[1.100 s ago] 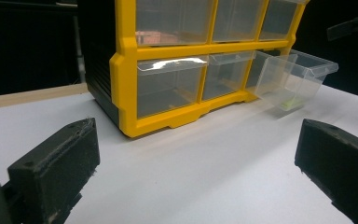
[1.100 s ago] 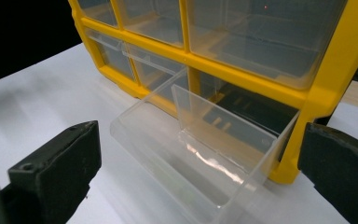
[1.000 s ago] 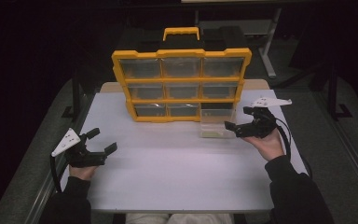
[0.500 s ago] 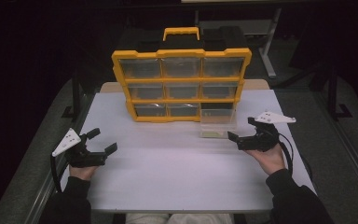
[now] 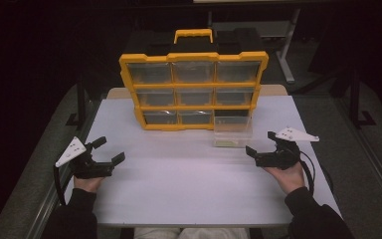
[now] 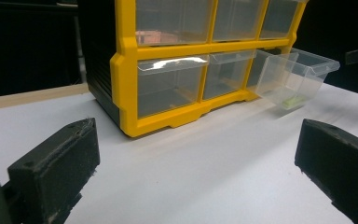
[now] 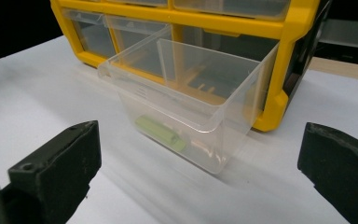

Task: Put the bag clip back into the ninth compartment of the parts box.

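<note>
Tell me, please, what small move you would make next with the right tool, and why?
Probably ease the right tool forward toward the pulled-out clear drawer. Its jaws stand wide open and empty, the drawer sits just ahead of them, out of its bottom-right slot in the yellow organizer, and a small green item lies inside, within apparent reach.

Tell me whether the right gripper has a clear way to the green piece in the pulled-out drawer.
Probably yes. The right gripper is open and faces the drawer, with bare table between. The drawer's top is open, so the green piece looks reachable from above, not through its clear front wall.
</note>
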Tool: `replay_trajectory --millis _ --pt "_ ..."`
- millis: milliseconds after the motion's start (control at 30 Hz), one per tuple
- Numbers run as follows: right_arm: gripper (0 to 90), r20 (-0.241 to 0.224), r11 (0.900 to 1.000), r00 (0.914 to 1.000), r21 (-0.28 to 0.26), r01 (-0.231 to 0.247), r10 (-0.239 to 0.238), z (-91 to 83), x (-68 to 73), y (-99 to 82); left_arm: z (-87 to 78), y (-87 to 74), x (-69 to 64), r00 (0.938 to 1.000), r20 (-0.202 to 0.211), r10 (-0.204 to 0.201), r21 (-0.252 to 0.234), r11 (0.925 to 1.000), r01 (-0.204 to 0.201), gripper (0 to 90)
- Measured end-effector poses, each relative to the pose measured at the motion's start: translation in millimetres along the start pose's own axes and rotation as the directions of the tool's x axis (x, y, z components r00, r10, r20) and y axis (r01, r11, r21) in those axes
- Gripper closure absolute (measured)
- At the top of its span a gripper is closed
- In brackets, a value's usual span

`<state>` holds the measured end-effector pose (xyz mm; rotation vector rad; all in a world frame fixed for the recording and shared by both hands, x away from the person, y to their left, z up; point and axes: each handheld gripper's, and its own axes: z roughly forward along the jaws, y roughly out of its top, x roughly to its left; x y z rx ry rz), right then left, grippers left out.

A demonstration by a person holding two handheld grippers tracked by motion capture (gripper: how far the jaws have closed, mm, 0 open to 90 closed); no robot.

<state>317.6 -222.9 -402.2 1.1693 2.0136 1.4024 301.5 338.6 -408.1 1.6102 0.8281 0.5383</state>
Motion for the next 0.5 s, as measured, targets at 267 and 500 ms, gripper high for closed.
replay_trajectory --millis 267,500 --pt "0.0 0.03 0.9989 0.9991 -0.037 -0.03 0.031 -5.0 -2.1 -11.8 0.4 -0.4 0.2 1.0 0.002 0.001 0.005 1.0 -0.001 0.0" --pt "0.0 0.029 0.9975 0.9984 -0.053 -0.047 0.049 -3.4 -2.1 -15.0 -0.1 -0.3 0.5 1.0 0.006 -0.007 0.001 1.0 0.007 0.0"
